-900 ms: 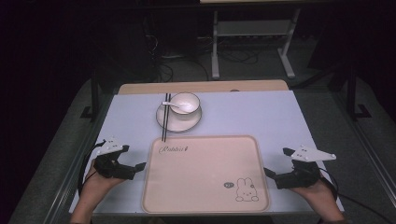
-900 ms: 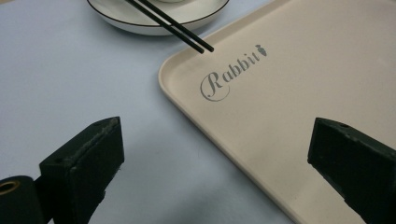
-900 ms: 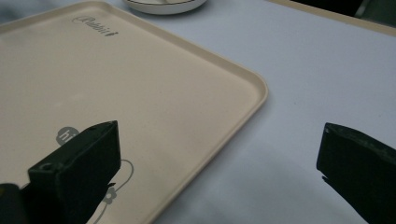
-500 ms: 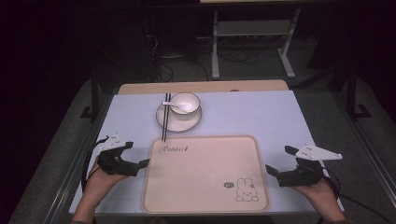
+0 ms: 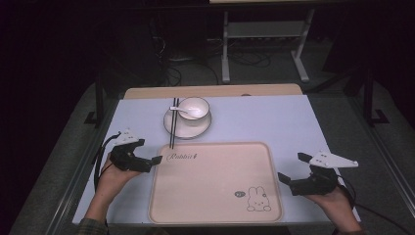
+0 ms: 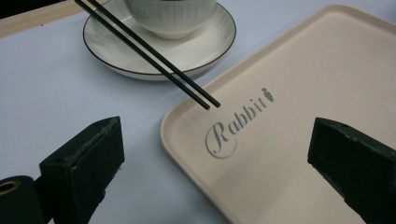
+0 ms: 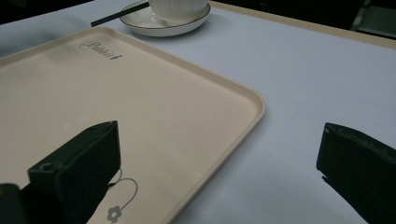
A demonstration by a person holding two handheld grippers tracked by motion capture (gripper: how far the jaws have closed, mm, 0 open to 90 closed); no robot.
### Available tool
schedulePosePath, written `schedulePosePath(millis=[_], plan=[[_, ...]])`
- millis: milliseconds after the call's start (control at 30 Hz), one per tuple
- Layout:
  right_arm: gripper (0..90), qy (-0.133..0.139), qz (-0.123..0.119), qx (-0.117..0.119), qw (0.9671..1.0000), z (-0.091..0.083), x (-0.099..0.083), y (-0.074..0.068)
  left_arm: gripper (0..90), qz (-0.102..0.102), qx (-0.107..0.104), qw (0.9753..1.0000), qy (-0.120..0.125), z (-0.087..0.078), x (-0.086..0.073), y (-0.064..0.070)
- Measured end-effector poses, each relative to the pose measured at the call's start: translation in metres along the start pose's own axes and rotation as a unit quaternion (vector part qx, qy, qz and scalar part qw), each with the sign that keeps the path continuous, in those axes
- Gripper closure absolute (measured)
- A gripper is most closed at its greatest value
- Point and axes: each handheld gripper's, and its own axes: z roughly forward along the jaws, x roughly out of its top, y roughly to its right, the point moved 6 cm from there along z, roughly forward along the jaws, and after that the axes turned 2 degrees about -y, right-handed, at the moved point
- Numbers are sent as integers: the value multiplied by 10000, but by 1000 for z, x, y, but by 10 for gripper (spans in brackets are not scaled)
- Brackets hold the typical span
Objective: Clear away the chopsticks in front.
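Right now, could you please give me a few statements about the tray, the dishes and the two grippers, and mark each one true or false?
1. The left gripper is open, at the near-left corner of the pink rabbit tray. False: it is open, but at the far-left corner.
2. The black chopsticks rest across the rim of the saucer. True.
3. The white bowl stands on the tray. False: it stands on the saucer, beyond the tray.
4. The right gripper is shut on the tray's edge. False: its jaws are wide apart, holding nothing.
5. A white spoon lies in the bowl. True.
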Motion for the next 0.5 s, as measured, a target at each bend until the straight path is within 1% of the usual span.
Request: schedulePosePath(millis=[100, 133, 200, 233, 367, 400, 433, 467, 500], plan=[[0, 11, 6, 6, 10000, 0, 0, 0, 44, -16, 4, 10000, 3, 4, 4, -2], [0, 12, 13, 11, 10000, 0, 0, 0, 44, -18, 21, 10000, -1, 10, 9, -4], [0, 17, 18, 14, 10000, 0, 0, 0, 47, -43, 22, 10000, 6, 12, 11, -5], [0, 13, 36, 21, 10000, 0, 0, 0, 49, -83, 18, 10000, 32, 16, 16, -8], [0, 1, 48, 52, 10000, 1, -1, 0, 56, -86, 20, 10000, 34, 25, 26, -13], [0, 1, 48, 52, 10000, 1, -1, 0, 56, -86, 20, 10000, 34, 25, 26, -13], [0, 2, 52, 61, 10000, 1, -1, -1, 60, -77, 31, 10000, 22, 30, 31, -15], [0, 9, 54, 63, 10000, 1, -1, -1, 61, -77, 31, 10000, 22, 30, 31, -15], [0, 17, 48, 66, 10000, 1, -1, -1, 61, -71, 62, 10000, 4, 34, 34, -17]])
